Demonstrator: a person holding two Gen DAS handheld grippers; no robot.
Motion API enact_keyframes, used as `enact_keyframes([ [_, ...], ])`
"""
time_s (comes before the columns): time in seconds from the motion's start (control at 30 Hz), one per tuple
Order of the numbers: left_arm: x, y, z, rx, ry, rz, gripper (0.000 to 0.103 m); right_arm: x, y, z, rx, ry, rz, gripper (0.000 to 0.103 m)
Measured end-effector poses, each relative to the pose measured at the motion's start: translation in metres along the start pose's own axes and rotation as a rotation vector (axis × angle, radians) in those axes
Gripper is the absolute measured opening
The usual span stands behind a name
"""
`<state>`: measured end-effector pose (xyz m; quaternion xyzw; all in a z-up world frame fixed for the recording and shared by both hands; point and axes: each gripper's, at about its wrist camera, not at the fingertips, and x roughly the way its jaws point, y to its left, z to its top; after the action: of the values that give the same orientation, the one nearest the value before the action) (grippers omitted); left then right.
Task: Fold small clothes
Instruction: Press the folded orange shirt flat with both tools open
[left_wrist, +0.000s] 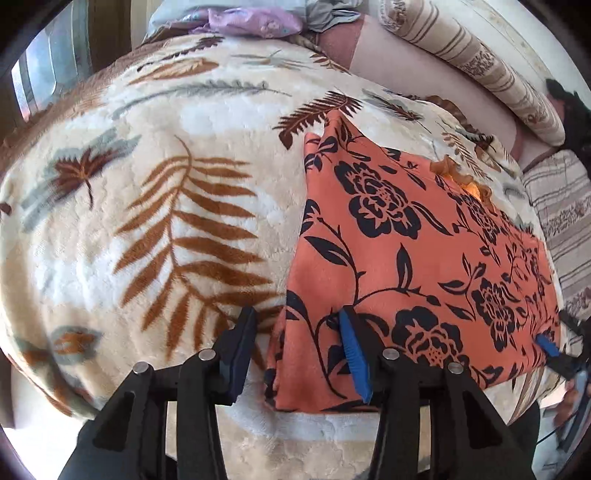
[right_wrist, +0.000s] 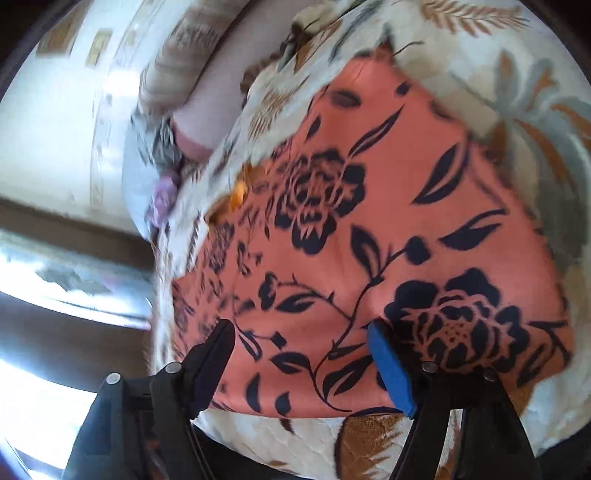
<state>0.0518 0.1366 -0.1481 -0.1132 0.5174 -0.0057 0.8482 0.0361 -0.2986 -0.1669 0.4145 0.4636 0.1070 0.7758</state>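
- Black gripper frames fill the bottom edge of both wrist views, each with two fingers, one faced with a blue pad.
- Bed: covered by a plush cream blanket (left_wrist: 155, 155) printed with brown and grey fern leaves; it carries the garment and takes up most of both views.
- Striped cushions (left_wrist: 476, 66): beige and brown, lined up along the far right edge of the bed in the left wrist view.
- Orange garment (left_wrist: 413, 258): small, with a black flower and vine print, lying flat on the blanket toward the right half of the bed; its near hem sits close to the bed's near edge. A gathered, lighter orange trim (left_wrist: 458, 177) shows at its far edge.
- Heap of other cloth (left_wrist: 258, 18): lilac and grey pieces at the far end of the bed, well apart from the orange garment.
- Left gripper (left_wrist: 301, 347): jaws apart, over the near left corner of the garment; the blue pad lies over the orange cloth, the black finger over bare blanket just beside the cloth's edge. Nothing is clamped.
- Right gripper (right_wrist: 306, 358): jaws wide apart, over the garment's near hem; cloth lies under the gap, no pinch visible. The view is blurred.
- Right gripper's blue pad shows again at the garment's near right corner in the left wrist view.
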Motion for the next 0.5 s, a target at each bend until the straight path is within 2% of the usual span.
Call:
enact_keyframes([
  [0.07, -0.011, -0.003, 0.001, 0.002, -0.038, 0.025, 0.048, -0.018, 0.005, 0.009, -0.010, -0.042, -0.027, 0.080],
  [0.13, -0.017, -0.012, 0.006, 0.030, -0.066, 0.033, 0.049, -0.026, 0.015, 0.024, -0.055, -0.036, 0.030, 0.080],
  [0.17, -0.019, -0.018, 0.010, 0.045, -0.080, 0.033, 0.053, -0.024, 0.017, 0.032, -0.064, -0.017, 0.045, 0.081],
  [0.23, -0.018, -0.029, 0.020, 0.069, -0.103, 0.033, 0.064, -0.010, 0.015, 0.055, -0.056, 0.031, 0.057, 0.081],
  [0.27, -0.015, -0.036, 0.025, 0.082, -0.108, 0.031, 0.066, 0.001, 0.011, 0.068, -0.043, 0.064, 0.063, 0.081],
  [0.33, -0.010, -0.046, 0.030, 0.109, -0.100, 0.029, 0.066, 0.021, -0.005, 0.105, 0.035, 0.063, 0.050, 0.081],
  [0.37, -0.008, -0.049, 0.031, 0.118, -0.097, 0.030, 0.066, 0.024, -0.018, 0.124, 0.069, 0.039, 0.050, 0.081],
  [0.43, -0.005, -0.052, 0.031, 0.121, -0.079, 0.042, 0.066, 0.016, -0.048, 0.156, 0.231, -0.100, 0.042, 0.080],
  [0.5, -0.007, -0.051, 0.029, 0.111, -0.083, 0.047, 0.066, 0.007, -0.059, 0.170, 0.315, -0.169, 0.036, 0.081],
])
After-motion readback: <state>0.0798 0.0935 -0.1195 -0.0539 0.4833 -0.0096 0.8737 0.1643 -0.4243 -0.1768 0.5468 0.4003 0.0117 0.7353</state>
